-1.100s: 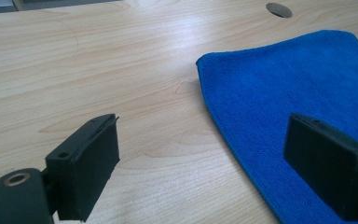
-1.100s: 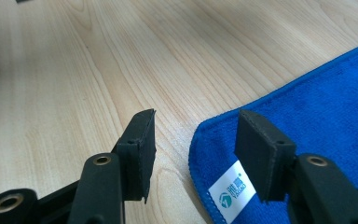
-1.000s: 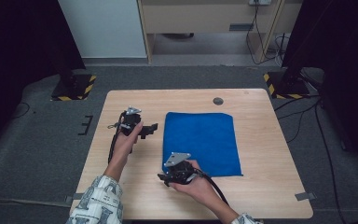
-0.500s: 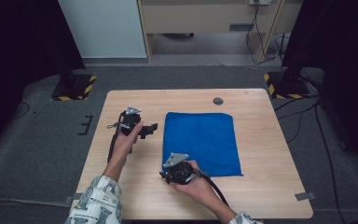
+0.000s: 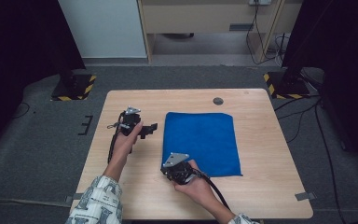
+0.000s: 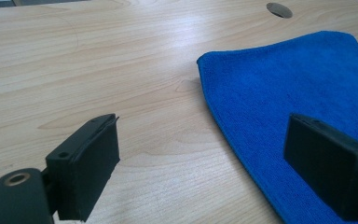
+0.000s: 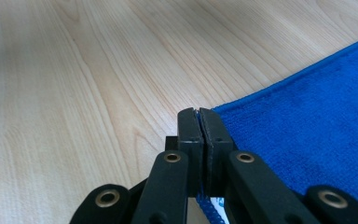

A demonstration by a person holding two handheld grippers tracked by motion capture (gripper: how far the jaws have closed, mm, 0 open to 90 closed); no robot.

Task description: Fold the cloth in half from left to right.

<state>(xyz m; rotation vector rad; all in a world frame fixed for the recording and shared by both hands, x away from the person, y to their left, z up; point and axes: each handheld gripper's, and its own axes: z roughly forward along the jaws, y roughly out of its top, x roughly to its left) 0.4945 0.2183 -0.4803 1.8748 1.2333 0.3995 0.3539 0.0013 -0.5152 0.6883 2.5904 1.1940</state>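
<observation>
Our right gripper (image 7: 199, 116) has its jaws pressed together on the near left corner of the blue cloth (image 5: 199, 140), likely to lift it for folding. Our left gripper (image 6: 205, 154), jaws spread wide, straddles the cloth's left edge on the table (image 5: 261, 196).

Grey carpet floor (image 5: 37, 149), pale wood table (image 5: 261, 186).

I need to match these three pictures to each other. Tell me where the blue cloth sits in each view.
High view: blue cloth lies flat at the table's centre, between the two grippers.
Left gripper view: it covers the right side, from upper right down behind the right jaw.
Right gripper view: it covers the right side, beside the shut jaws.
Shared landmark: the cloth's stitched edge on light wood.
</observation>
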